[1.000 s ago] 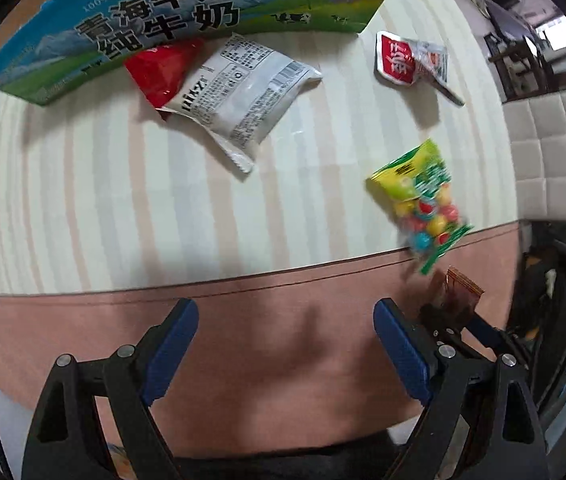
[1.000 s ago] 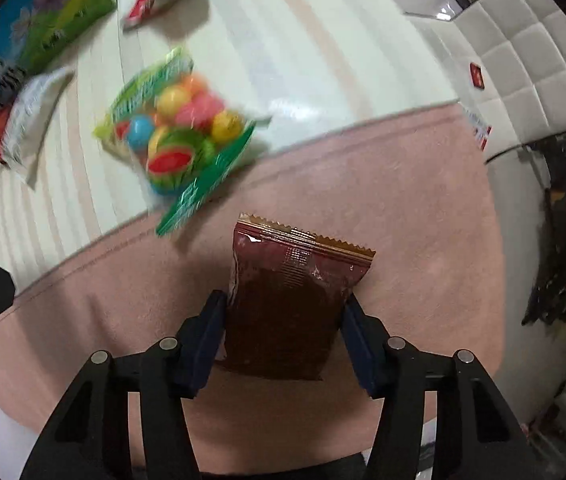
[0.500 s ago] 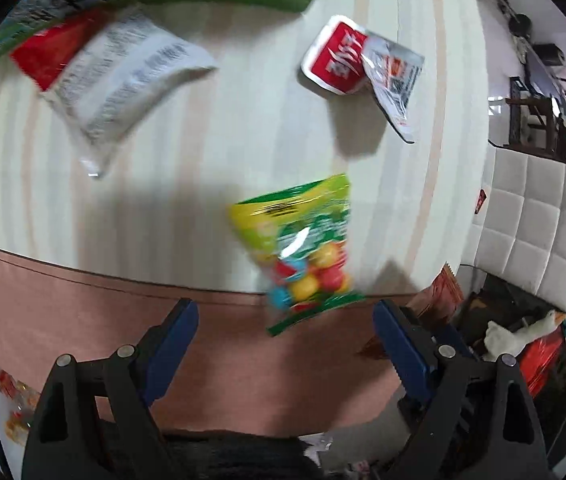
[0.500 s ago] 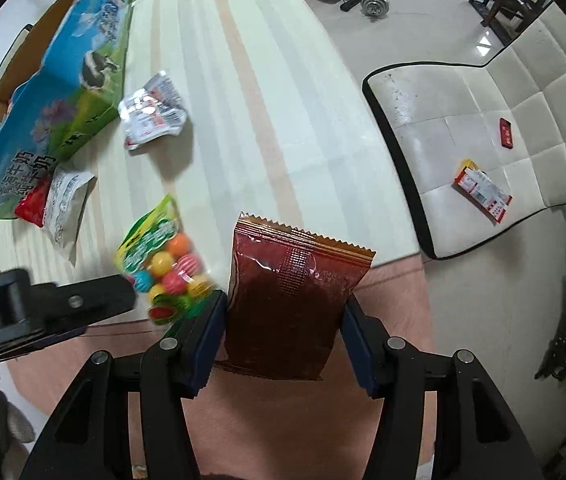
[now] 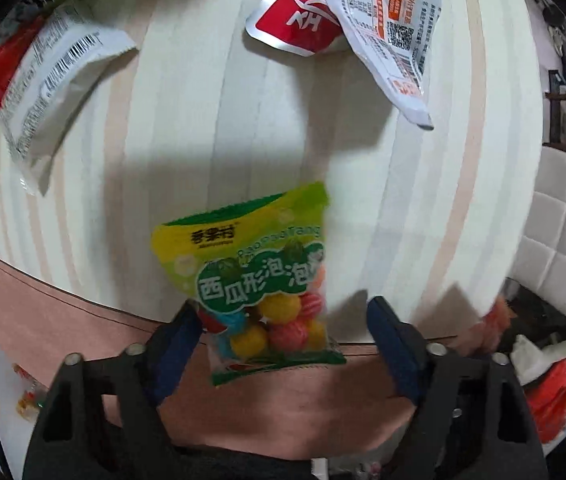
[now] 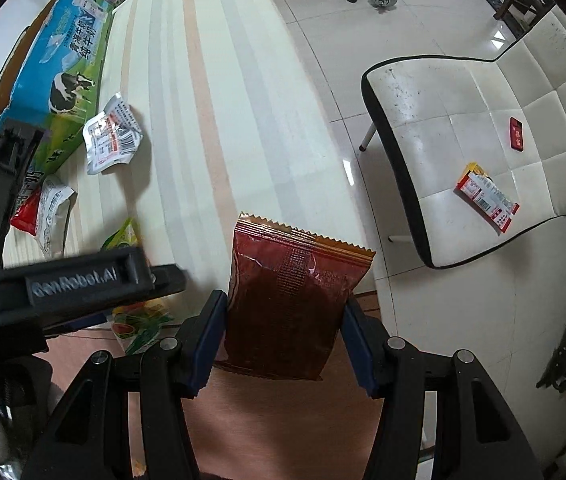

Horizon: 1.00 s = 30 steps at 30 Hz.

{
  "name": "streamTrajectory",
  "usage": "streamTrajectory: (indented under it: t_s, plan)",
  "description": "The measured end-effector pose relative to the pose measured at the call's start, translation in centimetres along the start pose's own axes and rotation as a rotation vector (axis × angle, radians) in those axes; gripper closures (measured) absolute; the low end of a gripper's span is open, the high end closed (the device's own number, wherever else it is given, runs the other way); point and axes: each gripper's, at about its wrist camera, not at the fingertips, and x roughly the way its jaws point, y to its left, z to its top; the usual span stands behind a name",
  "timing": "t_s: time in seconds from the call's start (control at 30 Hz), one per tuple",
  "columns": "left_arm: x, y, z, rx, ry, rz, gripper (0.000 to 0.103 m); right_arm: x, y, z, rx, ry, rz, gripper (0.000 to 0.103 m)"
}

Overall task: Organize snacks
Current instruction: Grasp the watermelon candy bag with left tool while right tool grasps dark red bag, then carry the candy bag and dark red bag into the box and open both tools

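My right gripper point(image 6: 285, 332) is shut on a dark red snack packet point(image 6: 289, 300) and holds it above the table's front edge. My left gripper point(image 5: 283, 340) is open, its jaws on either side of the lower half of a green bag of coloured gumballs point(image 5: 259, 280) lying on the striped tablecloth. The left gripper point(image 6: 59, 280) also shows in the right wrist view, hiding most of the gumball bag point(image 6: 139, 324).
A red and silver packet point(image 5: 347, 28) and a white and red packet point(image 5: 47, 76) lie farther back on the table point(image 5: 203, 120). A blue milk carton box point(image 6: 59, 72) stands at the back left. A white chair point(image 6: 483, 136) with small packets stands to the right.
My left gripper has moved forward and right until the gumball bag lies between its open jaws. My right gripper has risen and pulled back with the dark red packet.
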Motion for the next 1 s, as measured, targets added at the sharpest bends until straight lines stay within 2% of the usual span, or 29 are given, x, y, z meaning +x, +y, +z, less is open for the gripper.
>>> streamTrajectory:
  t_s: [0.03,0.07,0.27,0.3,0.4,0.47,0.6,0.7,0.83,0.93,1.0]
  plan:
    - [0.0,0.0,-0.2,0.012,-0.008,0.021,0.042,0.0,-0.1,0.0,0.0,0.0,0.003,0.044]
    - [0.0,-0.4,-0.3,0.025,-0.016,0.038,0.047,0.0,-0.1,0.0,-0.002,0.002,0.005,0.044]
    - [-0.2,-0.3,-1.8,0.09,-0.056,0.094,0.05,0.4,0.1,0.0,-0.03,0.02,0.024,0.044]
    - [-0.3,1.5,-2.6,0.102,-0.063,0.102,0.05,0.4,0.3,0.0,-0.04,0.027,0.028,0.044]
    - [-0.1,2.5,-4.0,0.147,-0.089,0.159,0.05,1.1,1.6,-0.3,-0.092,0.078,0.038,0.044]
    - [0.1,3.4,-4.8,0.163,-0.098,0.168,0.049,1.8,2.5,-0.5,-0.132,0.115,0.031,0.044]
    - [0.4,4.1,-5.7,0.162,-0.105,0.152,0.048,3.3,3.6,-0.4,-0.164,0.167,0.0,0.043]
    - [0.3,4.8,-5.7,0.14,-0.093,0.132,0.048,3.3,4.2,0.0,-0.176,0.165,-0.025,0.041]
    - [0.4,5.2,-4.3,0.122,-0.087,0.118,0.048,3.6,5.4,0.3,-0.201,0.189,-0.059,0.031]
    - [0.5,6.7,-3.2,0.108,-0.088,0.098,0.05,3.5,6.0,0.0,-0.214,0.154,-0.089,0.032]
    - [0.6,6.8,-3.3,0.108,-0.095,0.103,0.05,3.5,6.9,-0.4,-0.249,0.129,-0.147,0.04]
